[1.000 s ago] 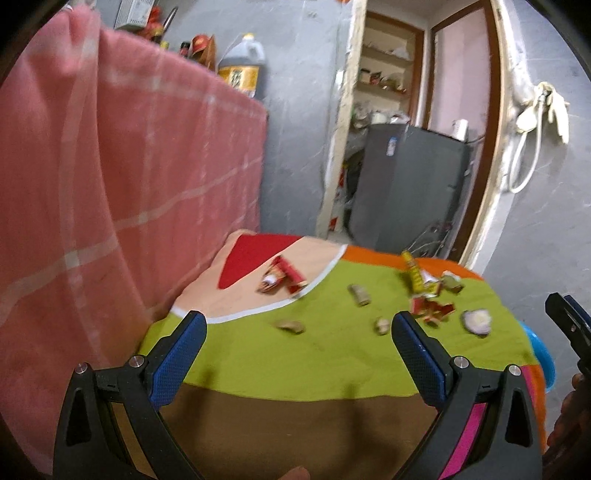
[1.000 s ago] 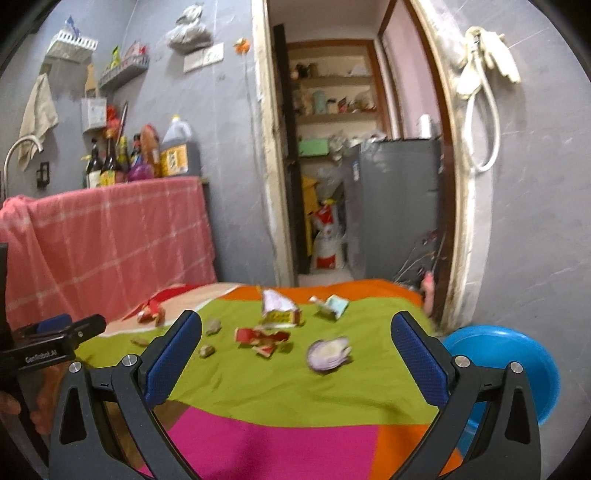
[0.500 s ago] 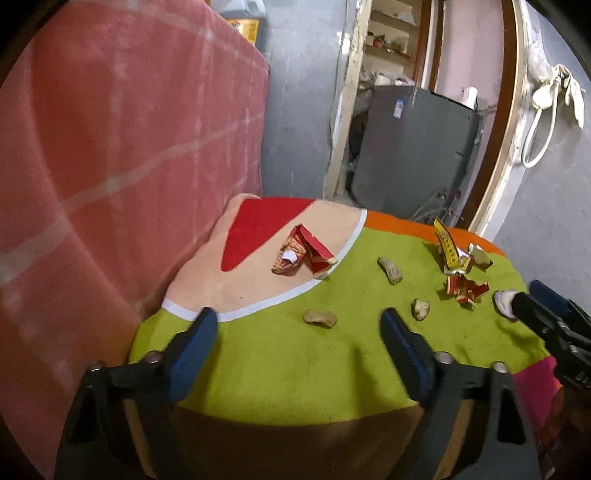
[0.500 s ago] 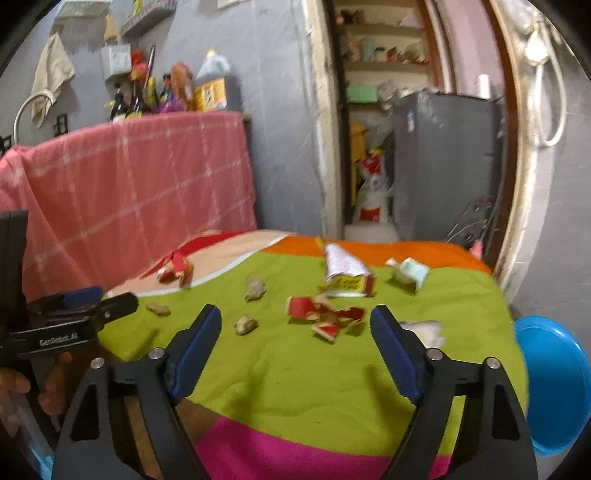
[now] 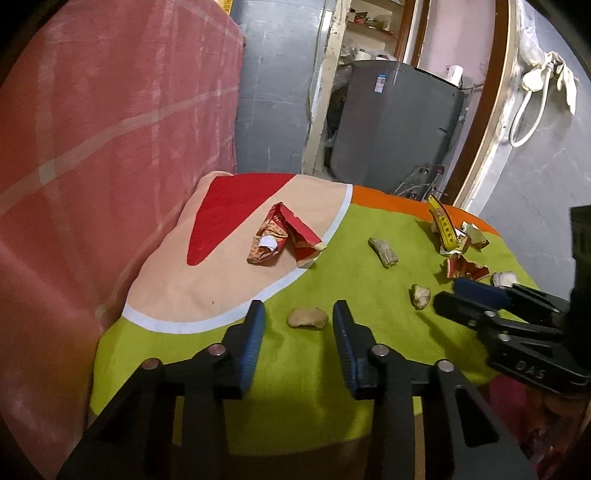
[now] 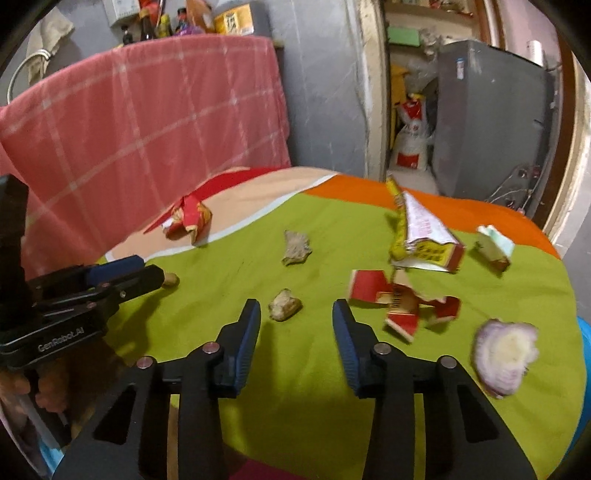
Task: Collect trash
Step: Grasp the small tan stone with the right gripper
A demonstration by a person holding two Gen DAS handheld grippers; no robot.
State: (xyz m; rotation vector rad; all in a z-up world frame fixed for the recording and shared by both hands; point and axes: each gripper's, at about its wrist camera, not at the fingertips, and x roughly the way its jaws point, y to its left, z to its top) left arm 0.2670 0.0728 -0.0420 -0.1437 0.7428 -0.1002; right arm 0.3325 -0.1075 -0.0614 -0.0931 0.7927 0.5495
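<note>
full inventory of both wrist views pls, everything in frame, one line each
tablecloth: 1, green, orange, peach, red; covers the table
tan scraps: 4, brown-beige; scattered mid-cloth, one ahead of each gripper
crumpled red wrapper: 1, red and gold; far left, on the peach patch
yellow-white packet: 1; far centre-right
torn red carton: 1, red-white; below the packet
small folded wrapper: 1, white-teal; far right
onion slice: 1, purple-white; near right edge
basin: 1, blue; beyond the right table edge
checked cloth: 1, pink; draped at left
bottles: several; above the cloth
grey appliance: 1; in the doorway
left gripper: black, blue pads; jaws closing, a scrap between, untouched
right gripper: same; jaws closing, a scrap between, untouched
</note>
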